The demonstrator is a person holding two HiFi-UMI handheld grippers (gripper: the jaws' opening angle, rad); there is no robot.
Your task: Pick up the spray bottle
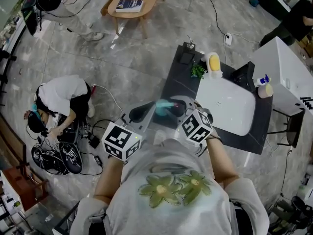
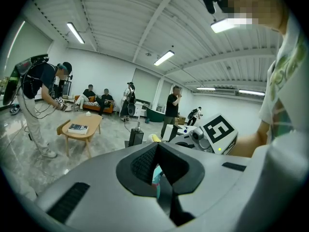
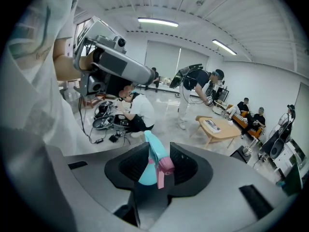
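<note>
The right gripper is clamped on the spray bottle, which hangs in the air off the surface's near edge. The left gripper's jaws are together. Best grip firmly, with the bottle steady and upright.
</note>
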